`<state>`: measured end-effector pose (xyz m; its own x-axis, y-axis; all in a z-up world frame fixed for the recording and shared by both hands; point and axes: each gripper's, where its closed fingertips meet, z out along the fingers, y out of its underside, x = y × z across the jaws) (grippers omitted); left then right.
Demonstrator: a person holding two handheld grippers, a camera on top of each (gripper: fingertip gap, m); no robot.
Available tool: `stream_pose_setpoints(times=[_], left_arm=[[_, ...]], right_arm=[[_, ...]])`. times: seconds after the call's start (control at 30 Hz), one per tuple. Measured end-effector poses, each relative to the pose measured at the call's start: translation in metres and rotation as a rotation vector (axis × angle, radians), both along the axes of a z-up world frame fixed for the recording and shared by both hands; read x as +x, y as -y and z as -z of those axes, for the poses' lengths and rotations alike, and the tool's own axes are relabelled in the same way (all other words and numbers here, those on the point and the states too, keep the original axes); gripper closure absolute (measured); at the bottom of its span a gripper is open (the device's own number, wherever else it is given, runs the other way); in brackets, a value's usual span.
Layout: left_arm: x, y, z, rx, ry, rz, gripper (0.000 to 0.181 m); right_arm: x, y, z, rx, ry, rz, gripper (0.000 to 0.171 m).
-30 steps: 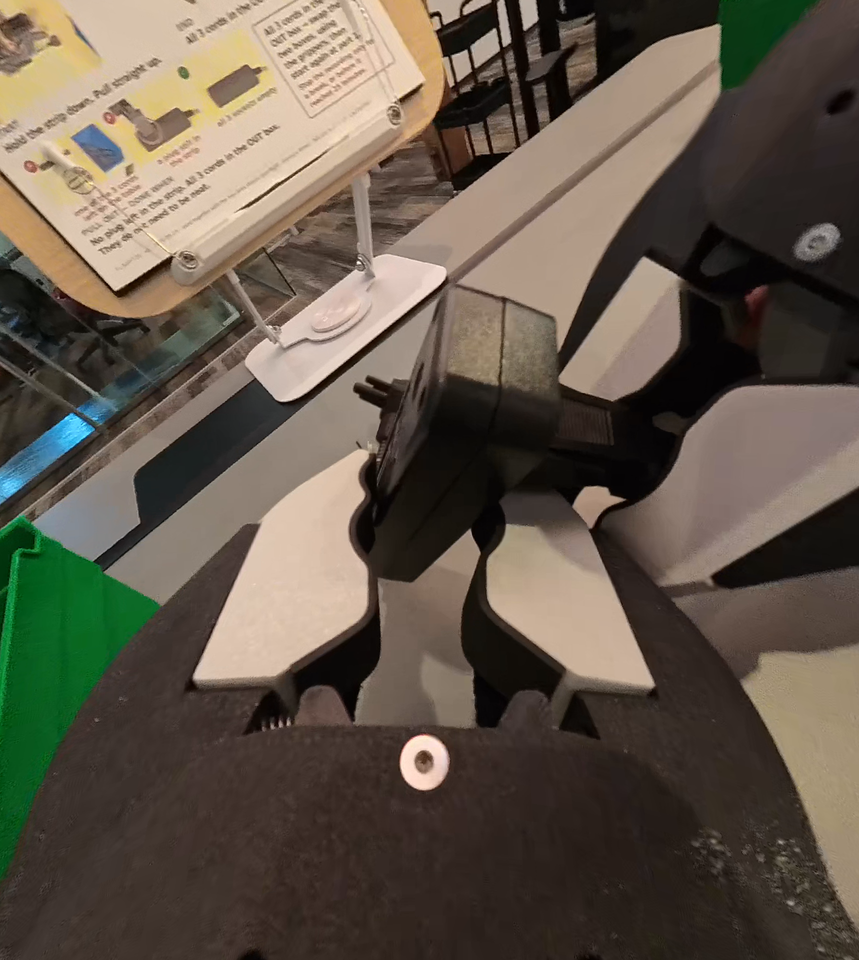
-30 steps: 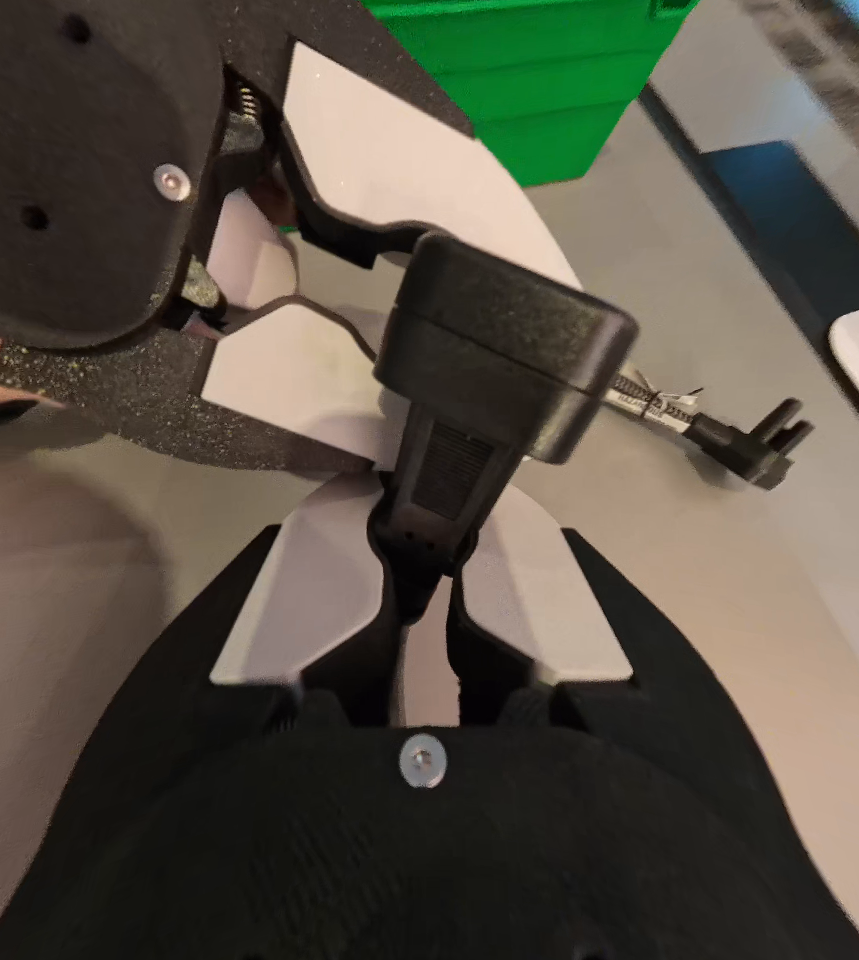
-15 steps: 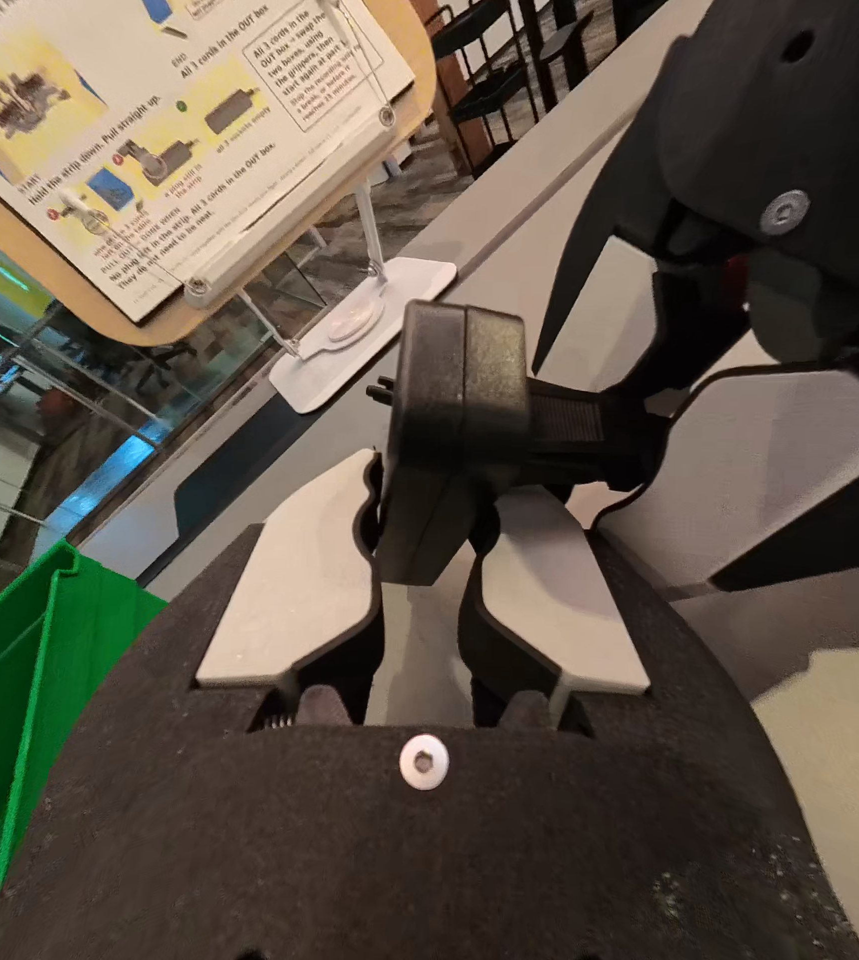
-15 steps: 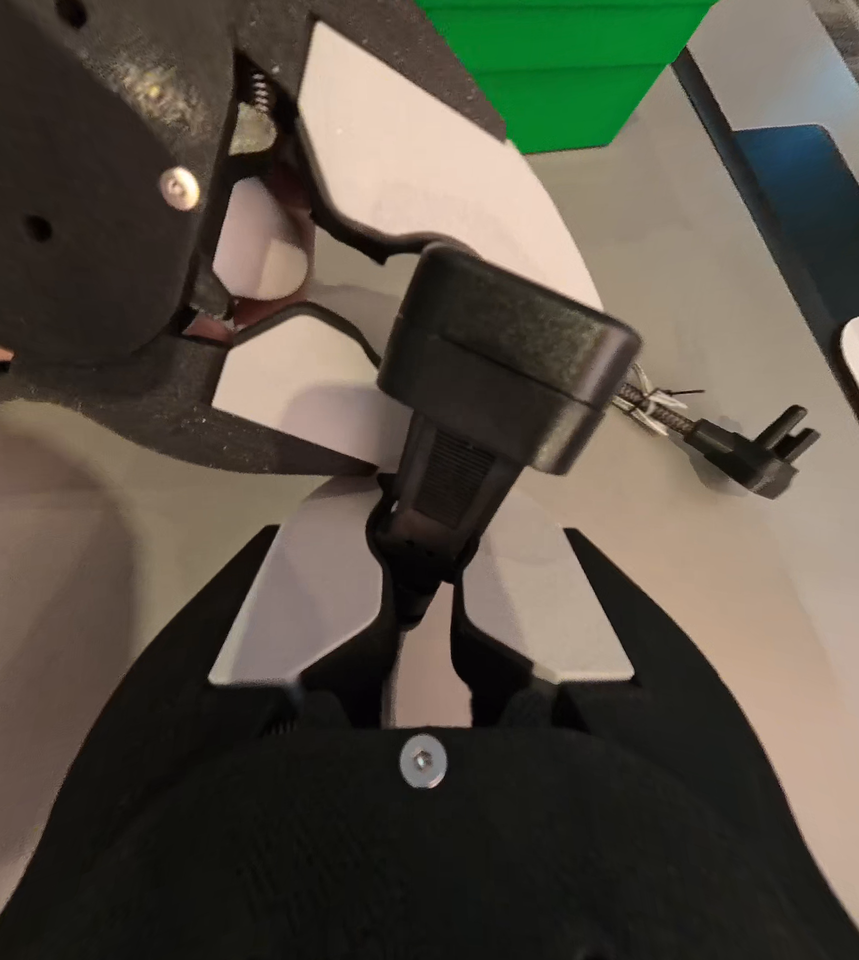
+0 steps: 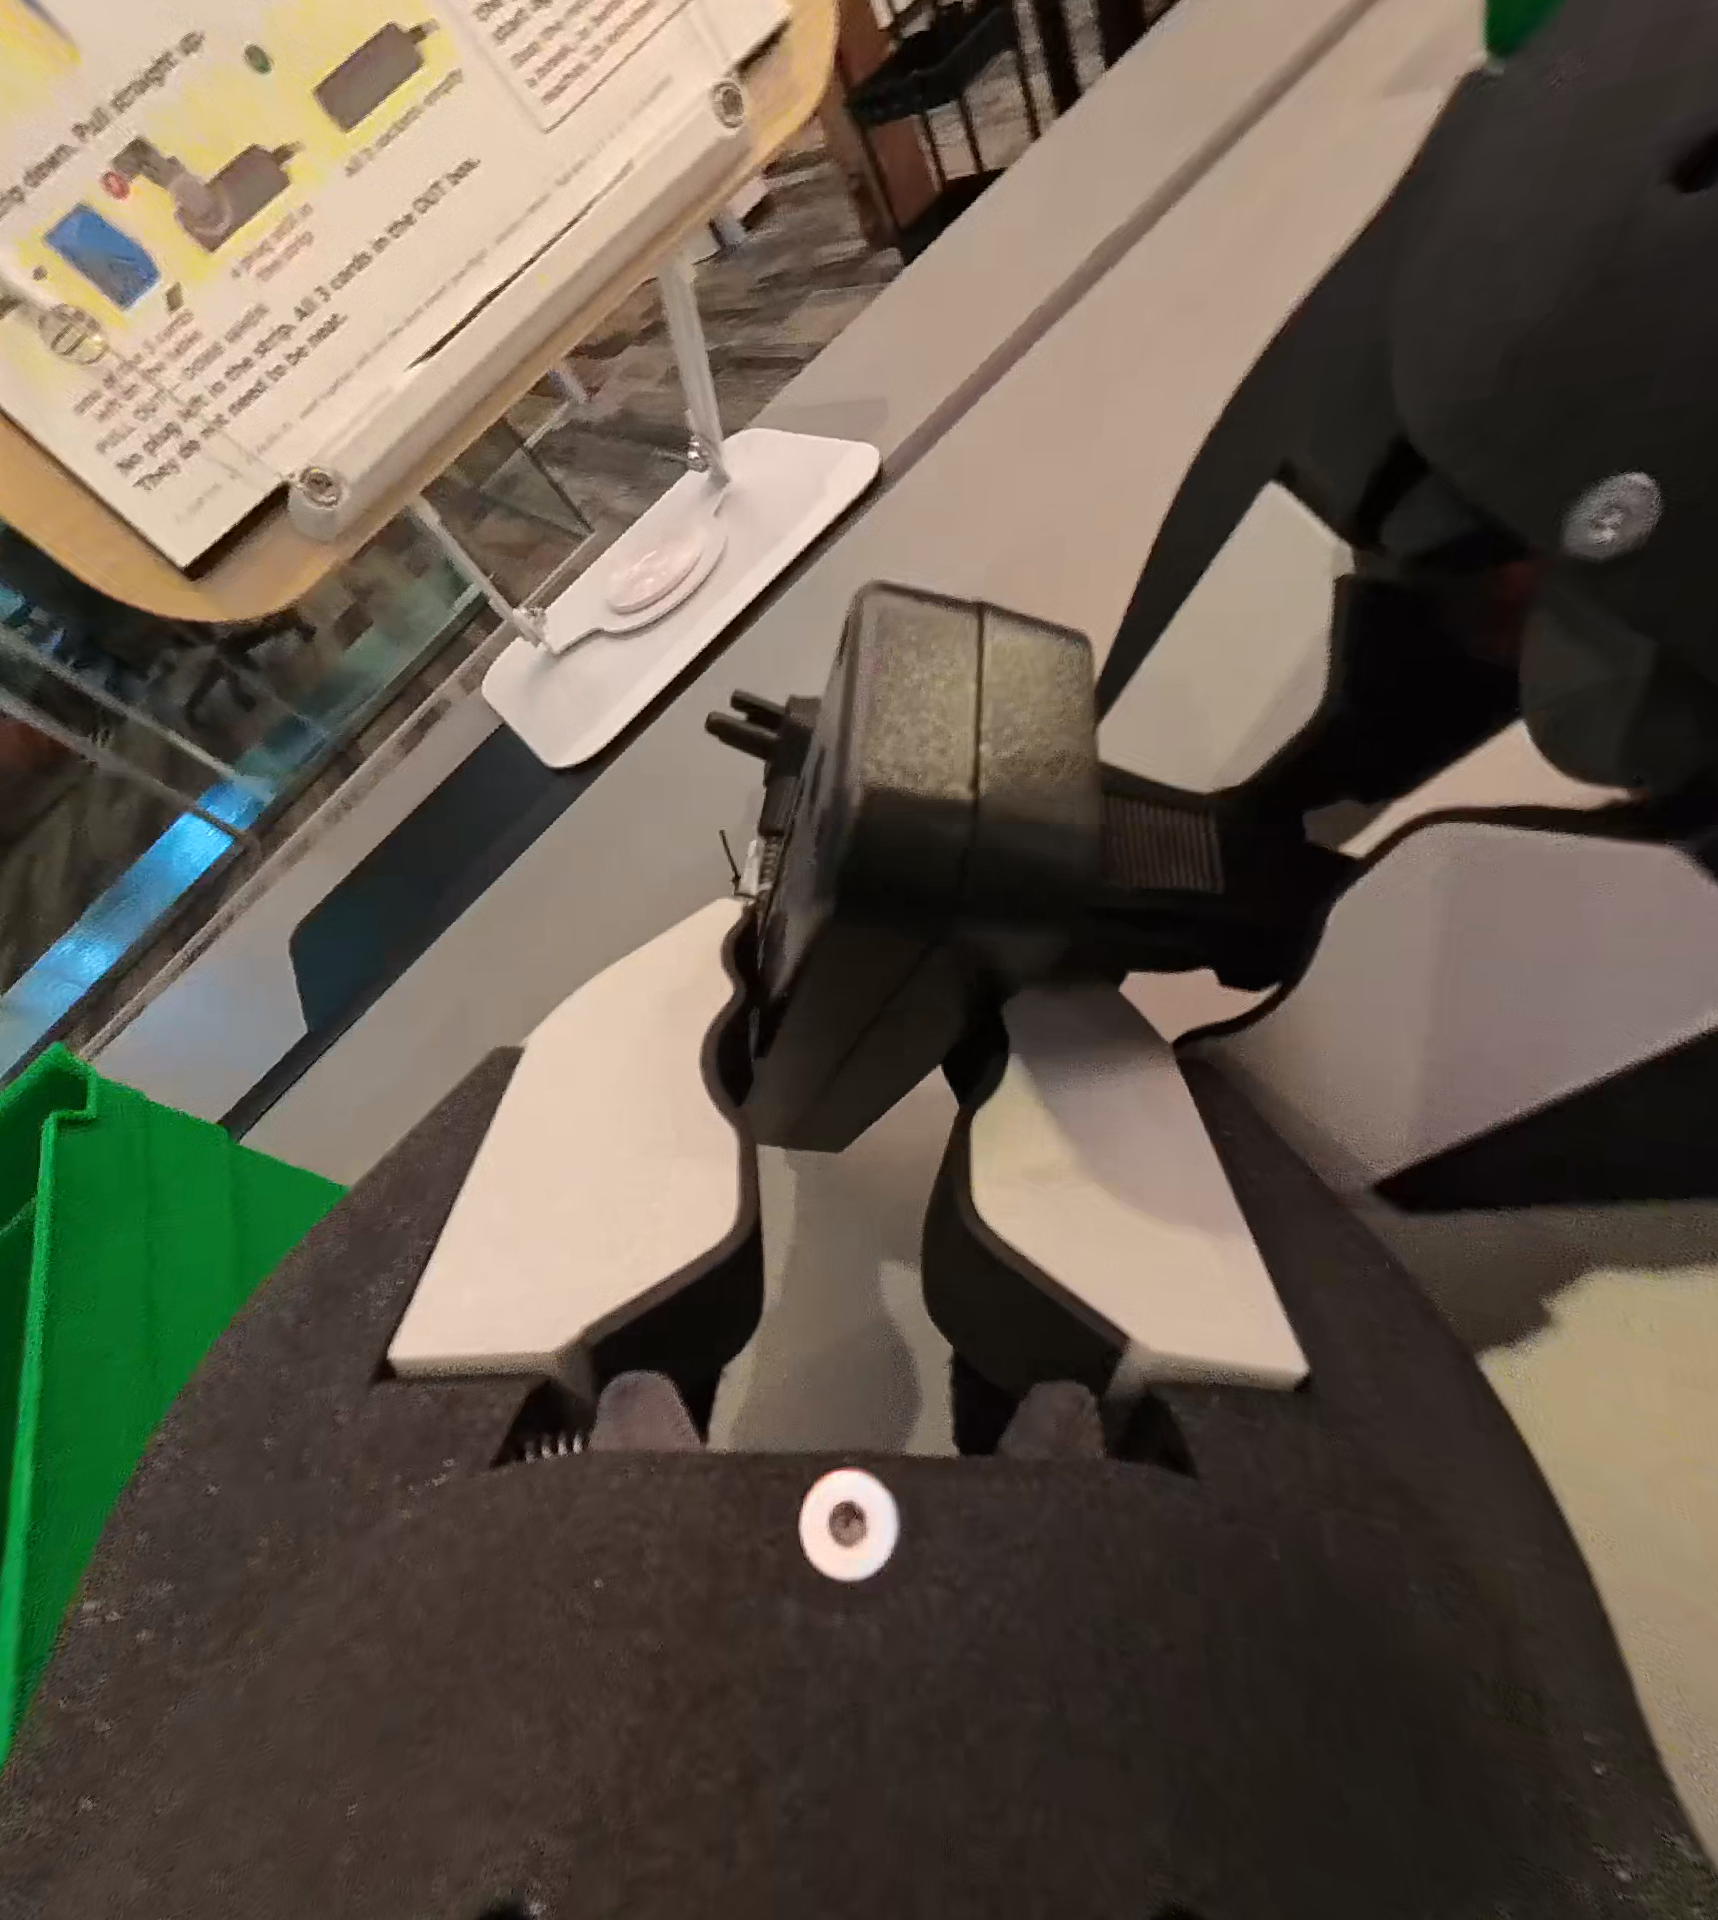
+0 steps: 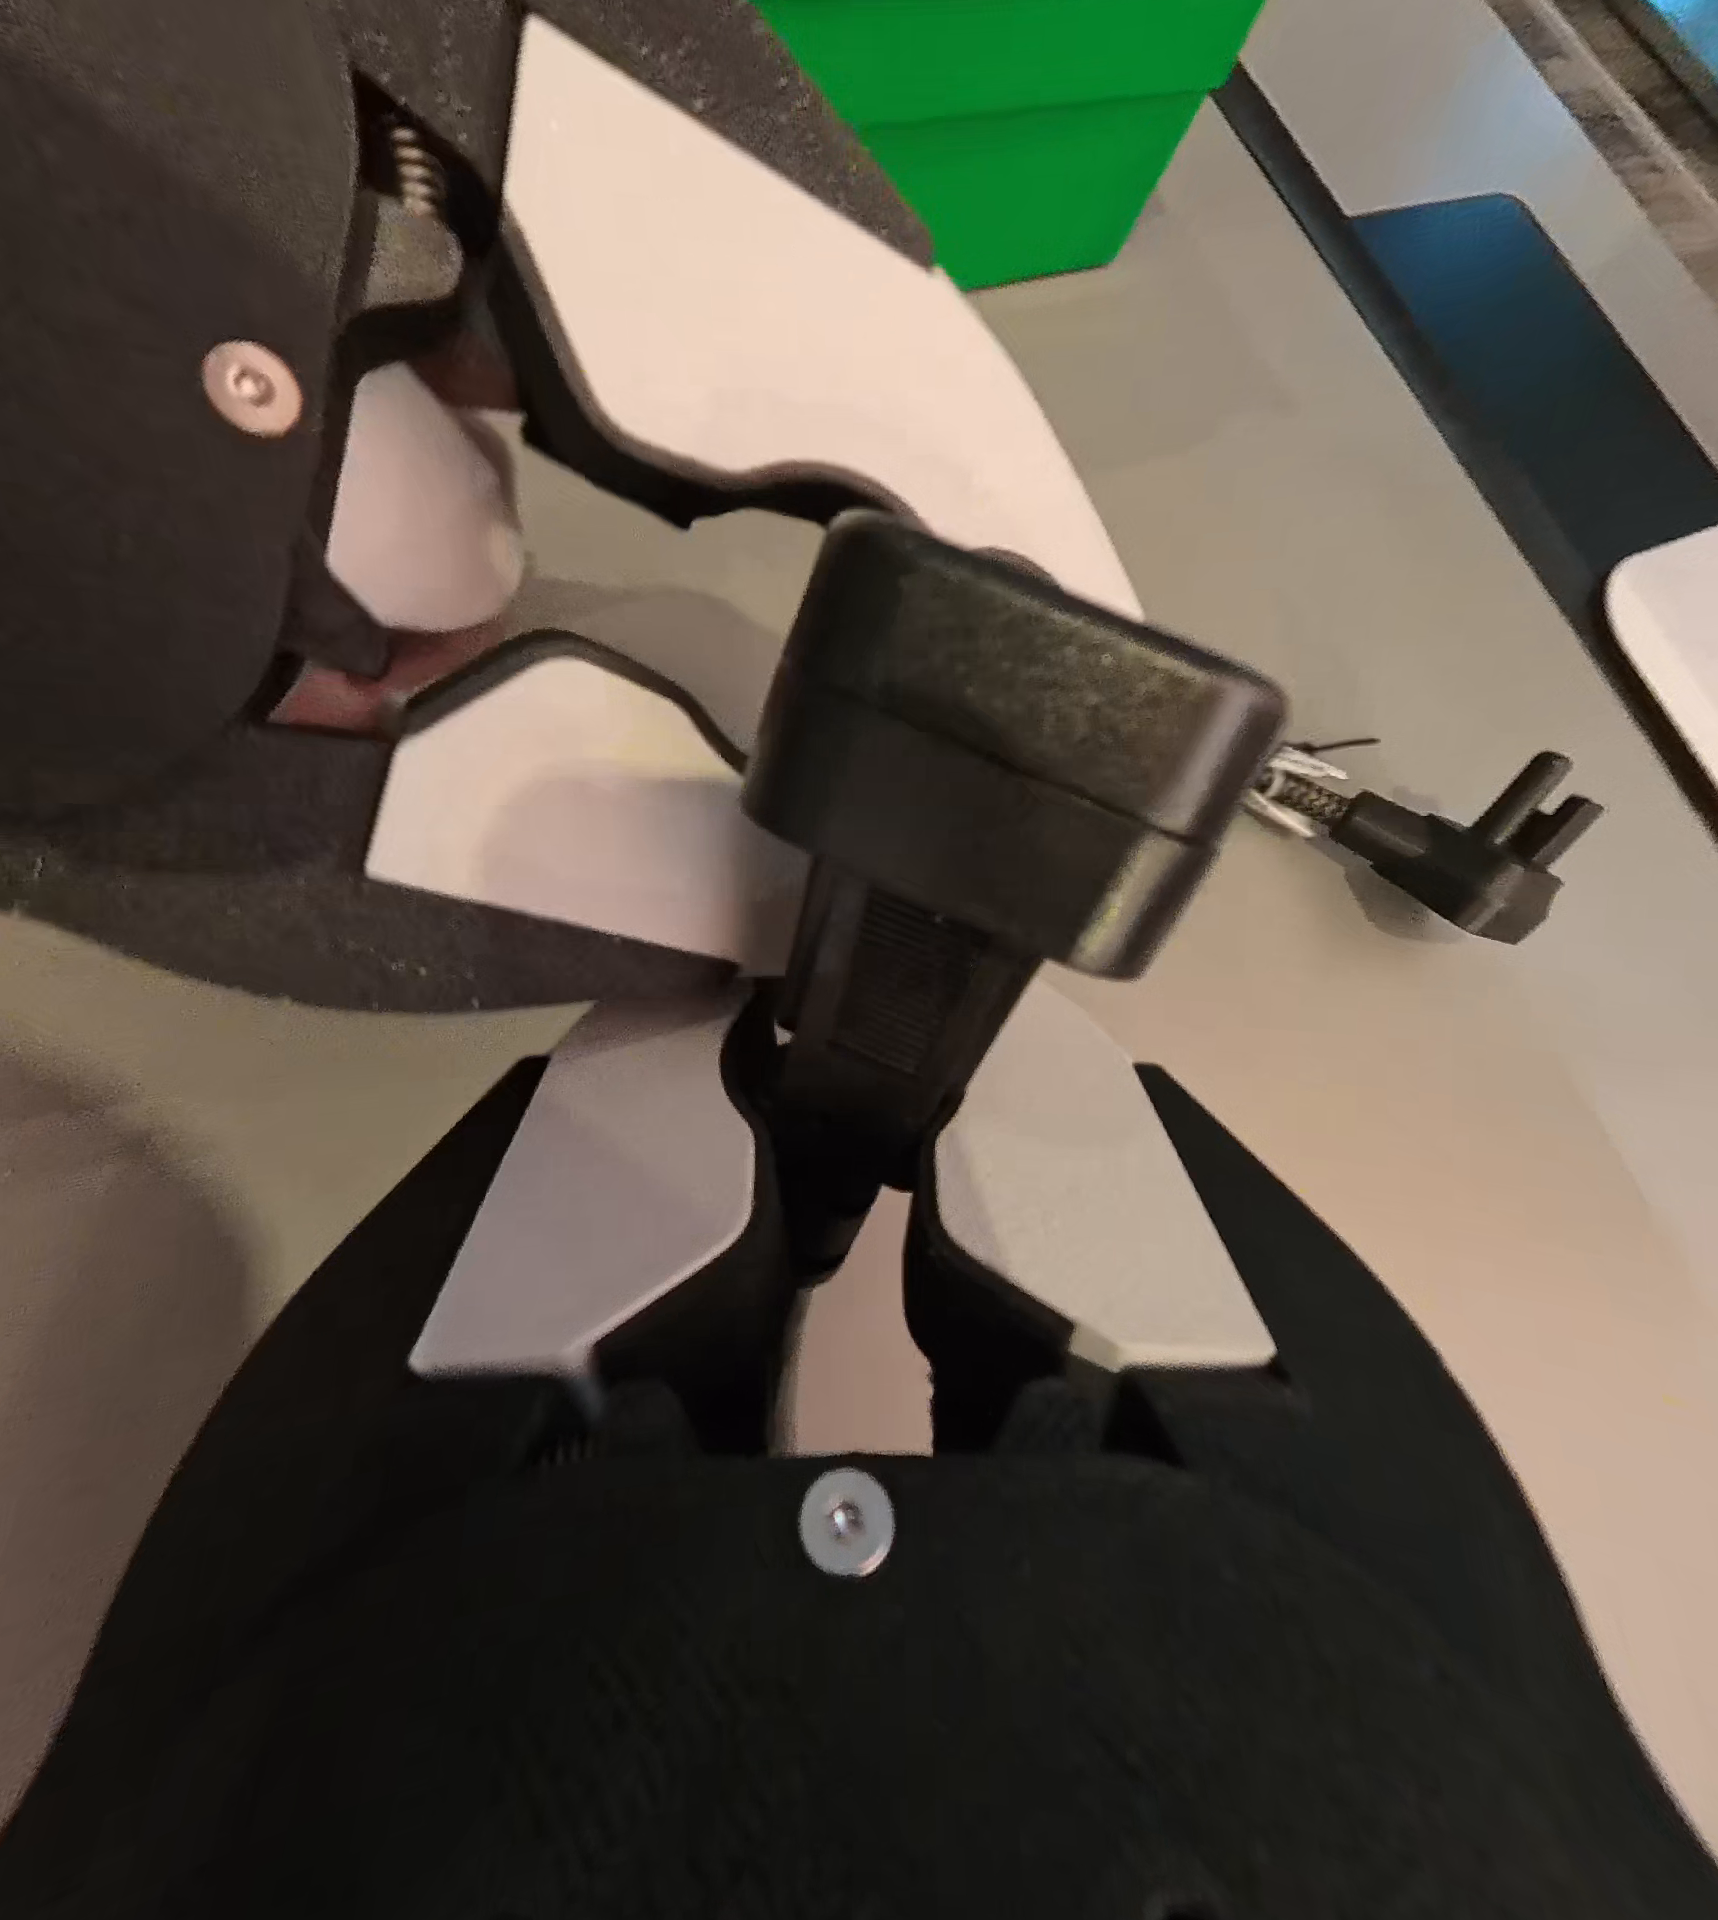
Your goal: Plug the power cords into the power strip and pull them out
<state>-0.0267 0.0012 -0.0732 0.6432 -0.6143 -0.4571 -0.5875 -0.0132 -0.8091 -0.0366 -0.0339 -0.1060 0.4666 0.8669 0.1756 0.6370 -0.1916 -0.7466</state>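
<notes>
A small black block-shaped power strip (image 5: pixel 938 821) is clamped between the fingers of my left gripper (image 5: pixel 876 997), above the grey table. A black ribbed power cord plug (image 5: pixel 1167 852) sits in the strip's right side. In the right wrist view, my right gripper (image 6: pixel 876 1049) is shut on that plug (image 6: pixel 896 977), just below the strip (image 6: pixel 1000 748). The strip's own short braided lead ends in an angled plug (image 6: pixel 1478 852), on or just above the table. Its prongs (image 5: pixel 746 717) show behind the strip in the left wrist view.
A green bin (image 5: pixel 55 1299) stands at my left; it also shows at the top of the right wrist view (image 6: pixel 1021 135). An instruction board (image 5: pixel 315 208) stands on a white base (image 5: pixel 689 613) at the table's far edge. A dark cut-out (image 6: pixel 1520 343) lies nearby.
Both grippers keep their hold and the plug stays seated in the strip. The held pair has shifted and tilted slightly over the table.
</notes>
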Motion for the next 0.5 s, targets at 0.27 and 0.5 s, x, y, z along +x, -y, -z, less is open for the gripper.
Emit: stream_pose_setpoints(times=[0.27,0.5], left_arm=[[0.002,0.026,-0.036,-0.064,0.275,0.195,0.119],[0.024,0.019,-0.030,0.150,0.198,0.156,0.144]], right_arm=[[0.015,-0.017,0.000,0.052,0.001,0.081,0.150],[0.003,-0.015,0.006,0.147,0.022,0.093,0.151]])
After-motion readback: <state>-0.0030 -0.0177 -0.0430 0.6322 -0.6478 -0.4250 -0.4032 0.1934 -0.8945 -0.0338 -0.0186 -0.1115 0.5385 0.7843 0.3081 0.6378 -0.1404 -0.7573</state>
